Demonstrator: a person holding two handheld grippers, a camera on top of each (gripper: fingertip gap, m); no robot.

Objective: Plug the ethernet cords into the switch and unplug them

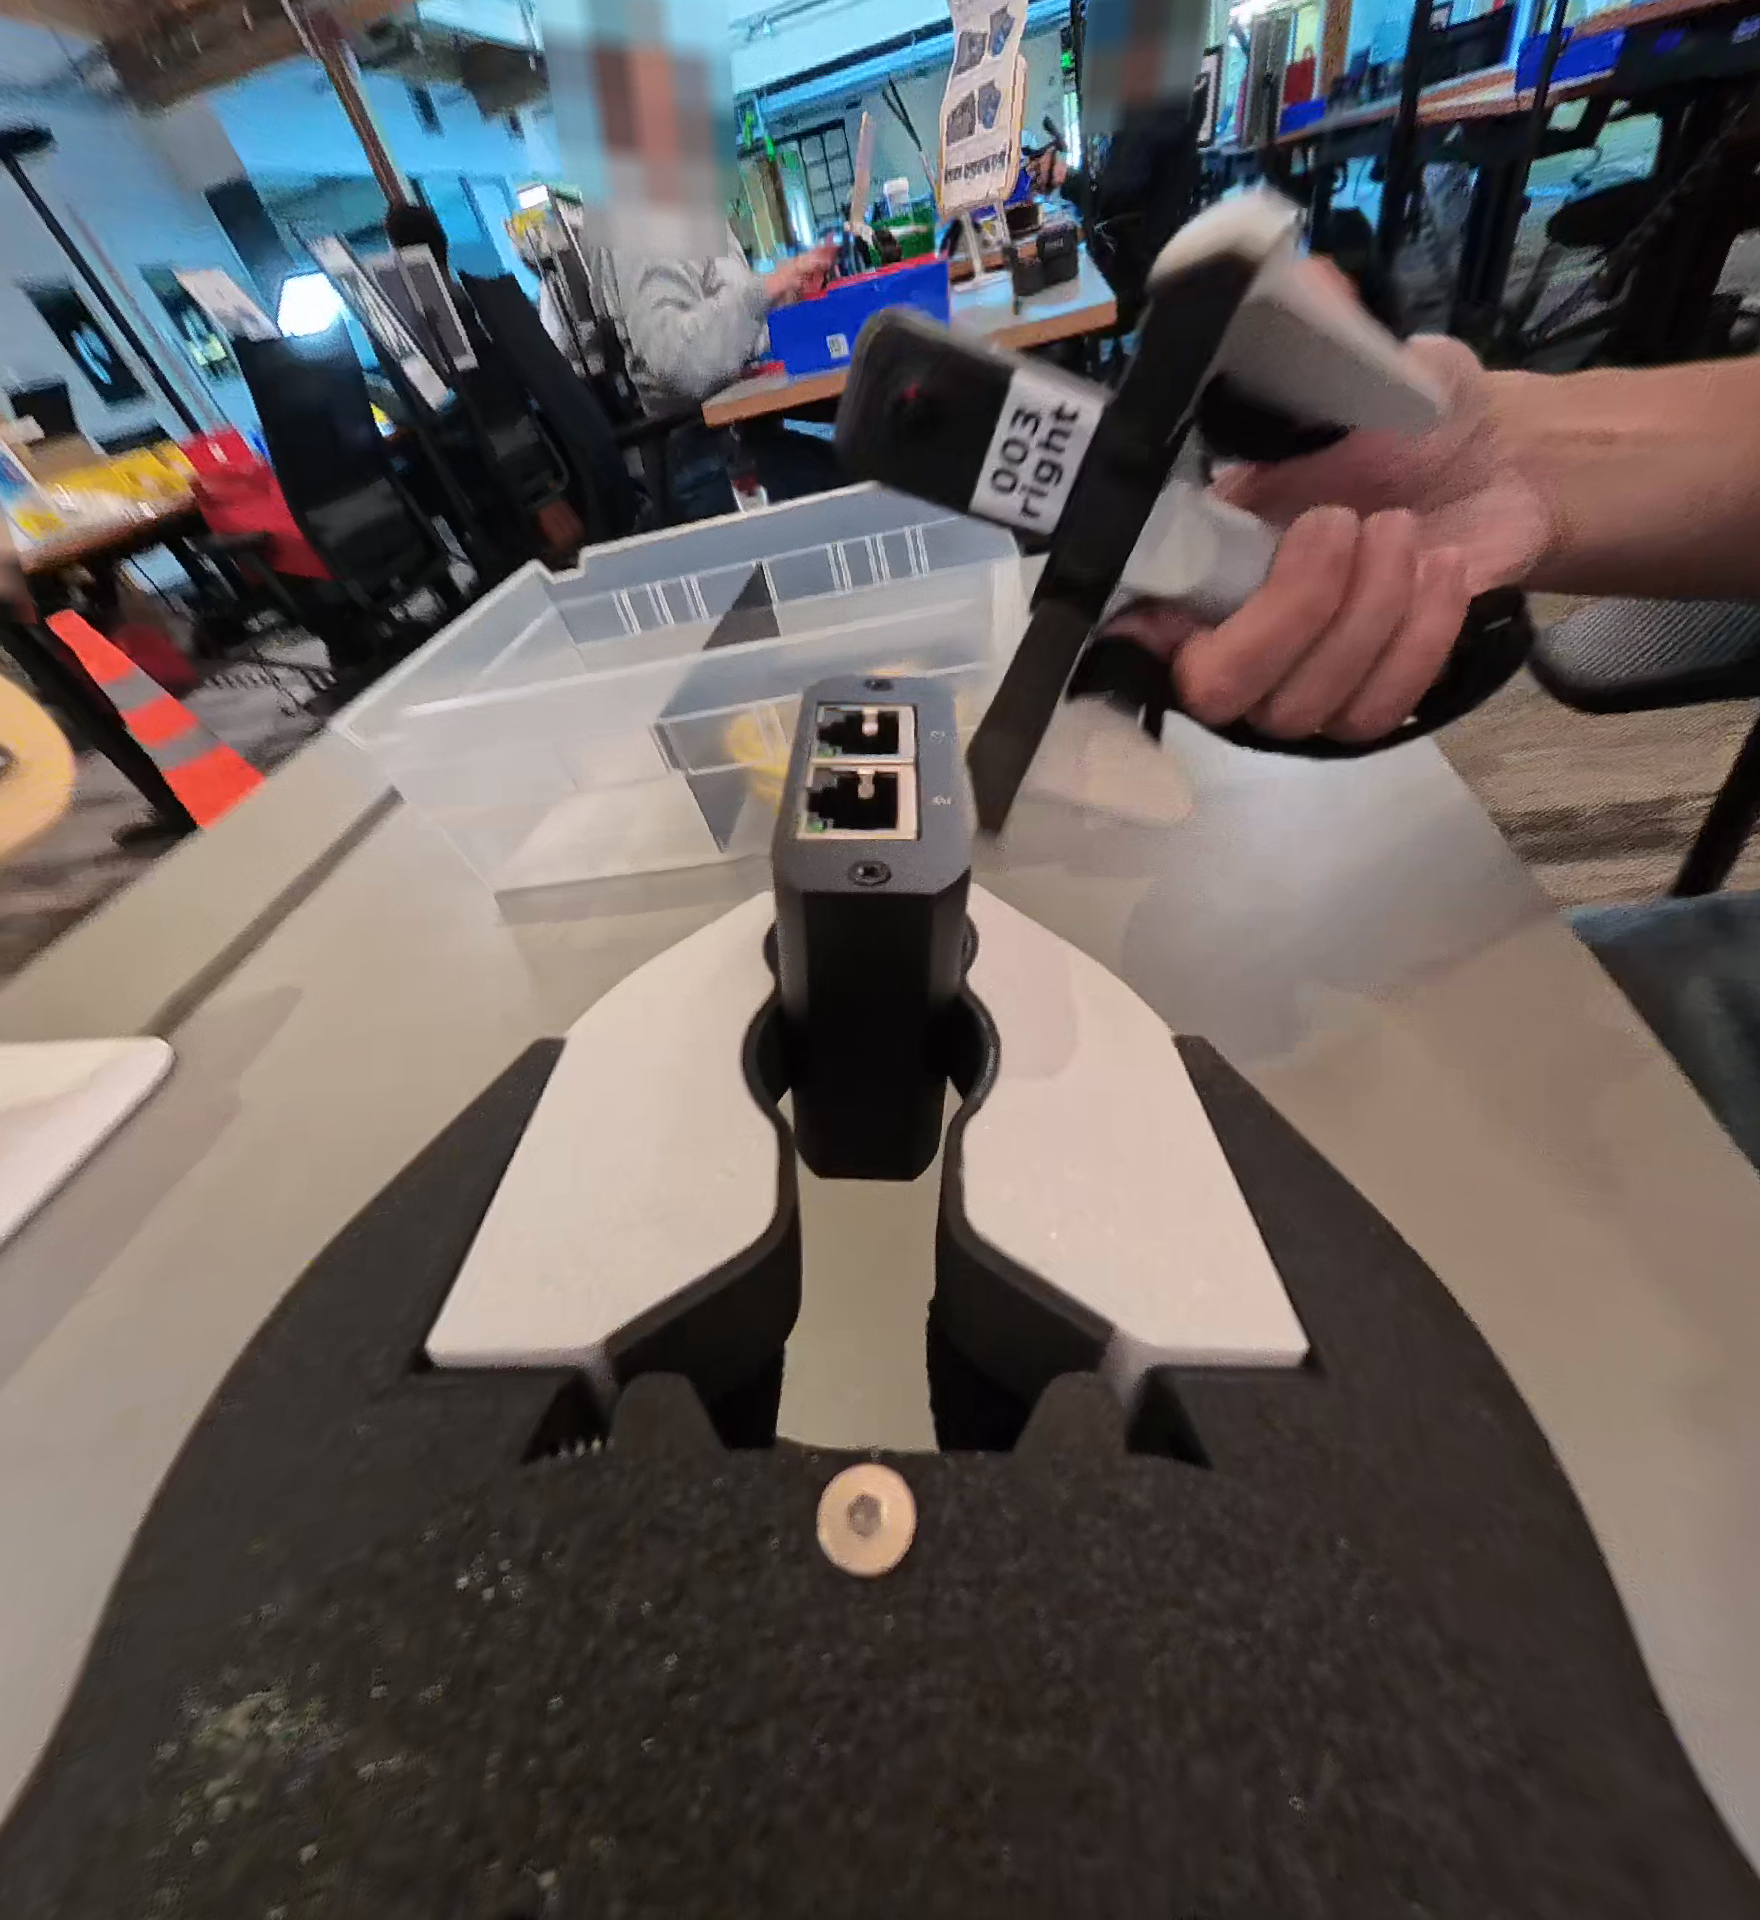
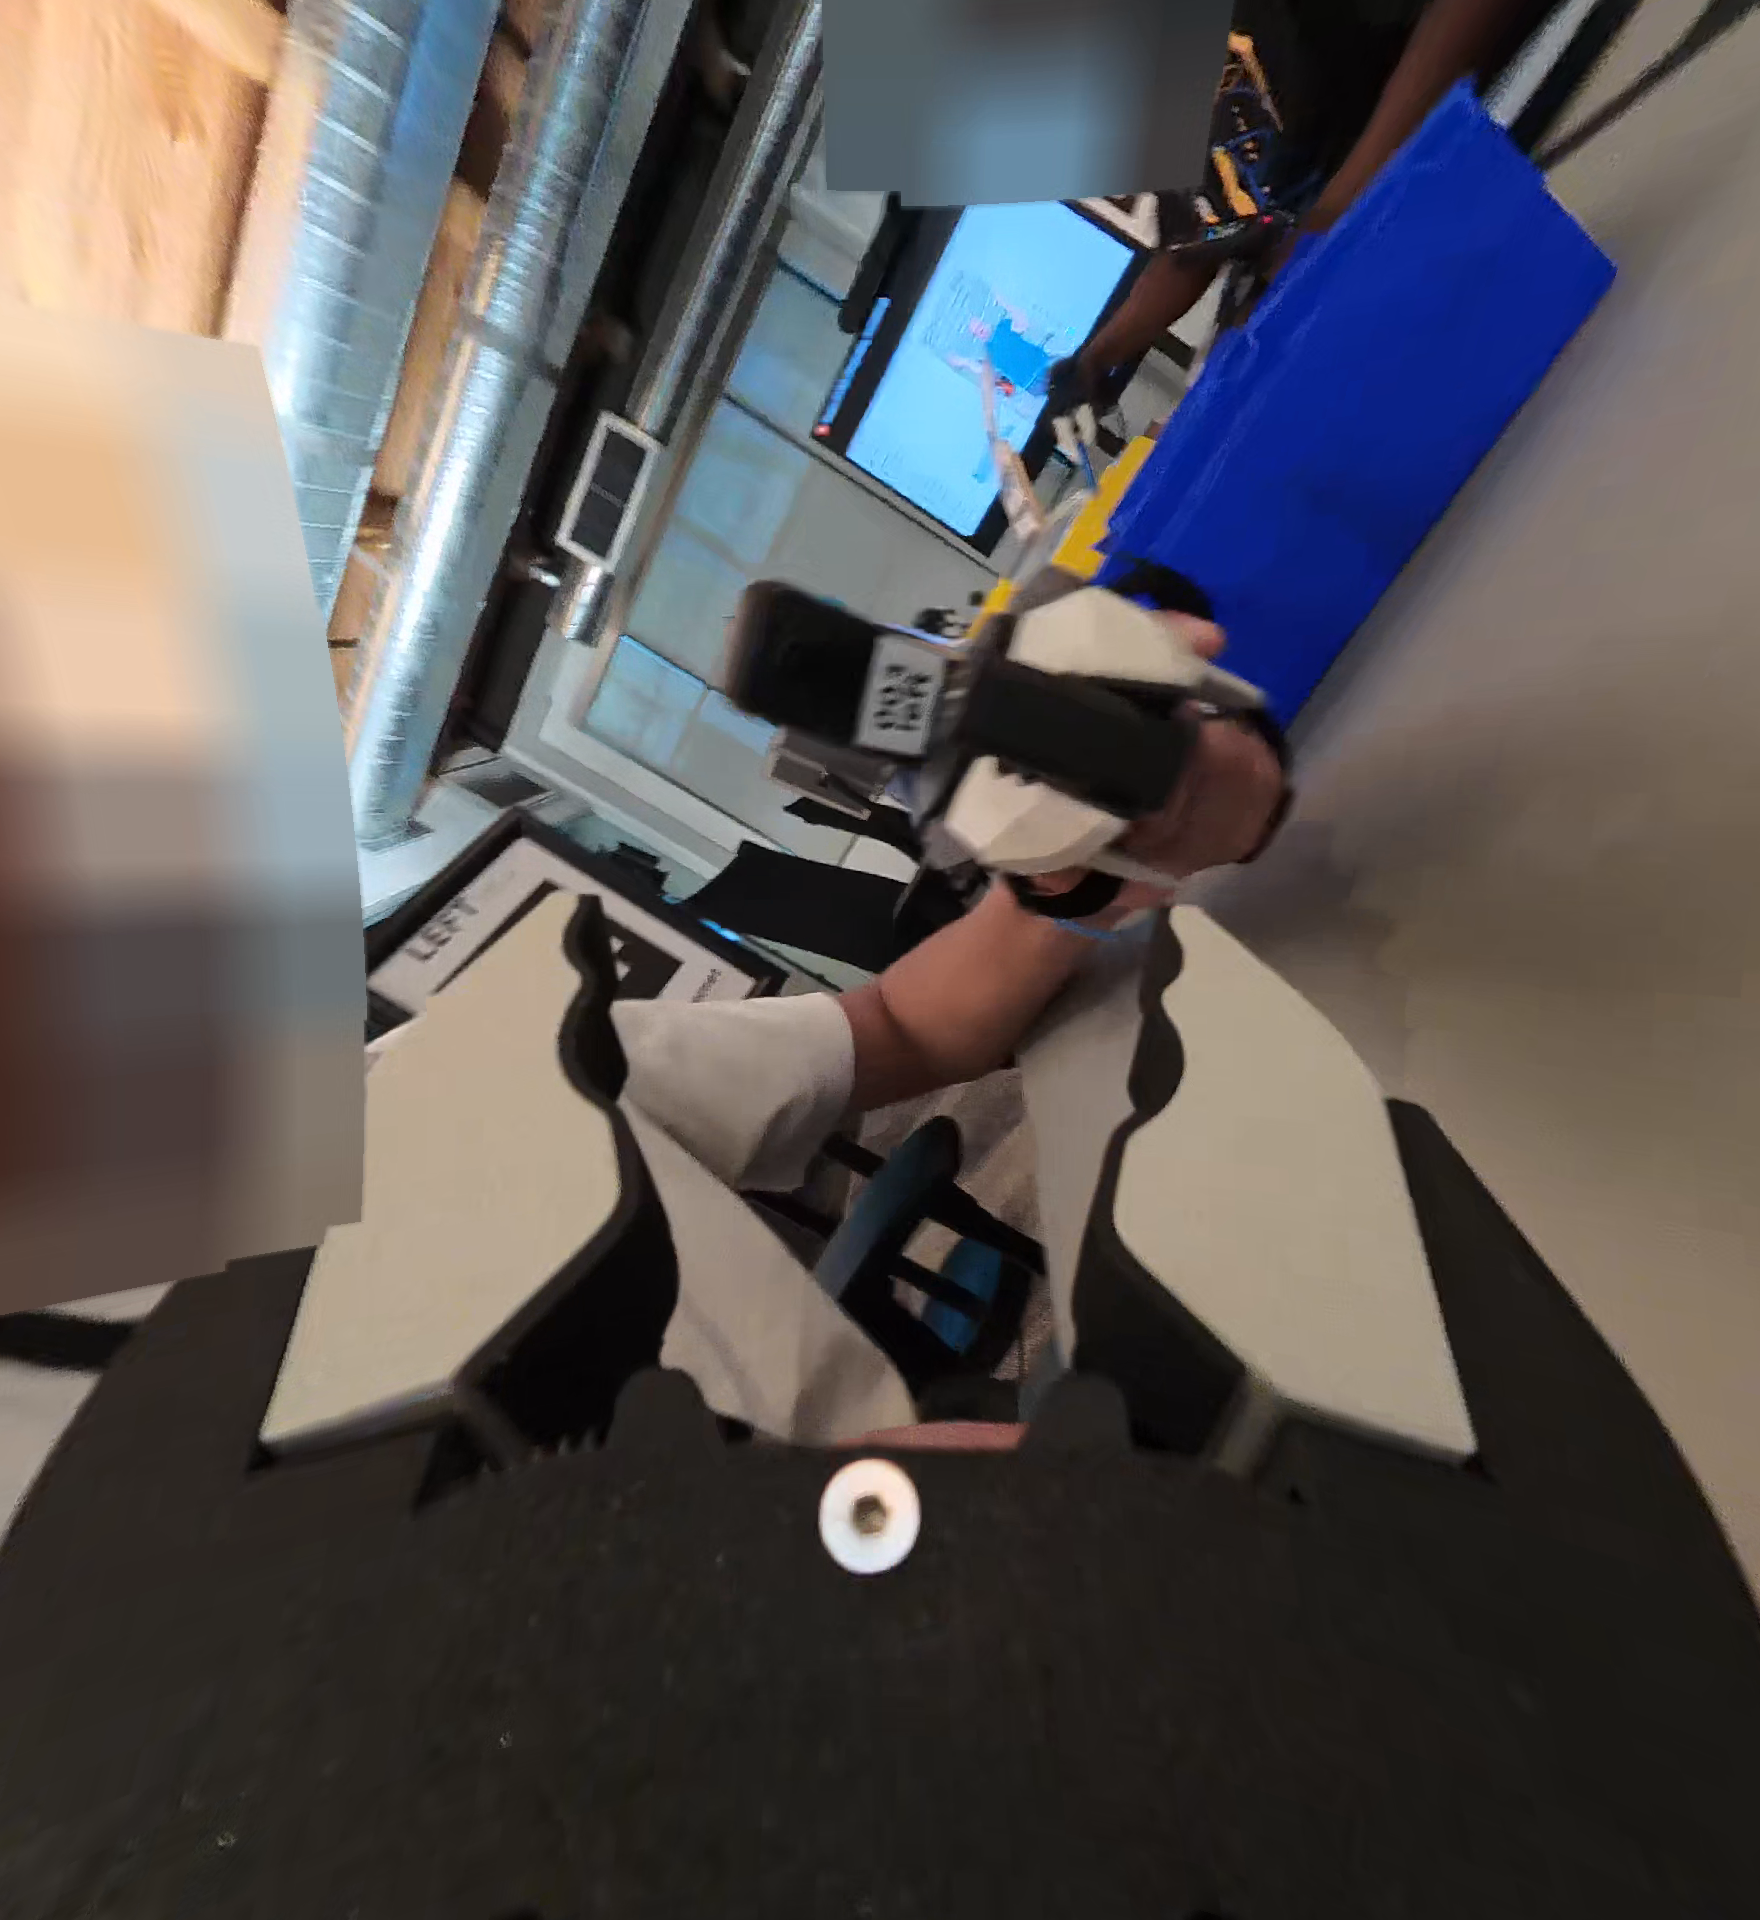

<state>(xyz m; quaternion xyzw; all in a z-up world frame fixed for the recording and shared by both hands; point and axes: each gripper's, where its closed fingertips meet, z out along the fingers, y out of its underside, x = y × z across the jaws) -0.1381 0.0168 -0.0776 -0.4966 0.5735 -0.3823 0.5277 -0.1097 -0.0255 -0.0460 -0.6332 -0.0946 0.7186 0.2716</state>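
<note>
1. Left wrist view: the left gripper has its fingers clamped on the black switch, held above the tabletop; its long axis runs forward along the fingers, and both ports gape empty; a yellow cord lies in the clear bin just beyond, so the right gripper, tilted down beside the switch, looks the nearer to fetch it.
2. Right wrist view: the right gripper's fingers stand wide apart, gripping nothing; neither cord nor switch shows here.
</note>
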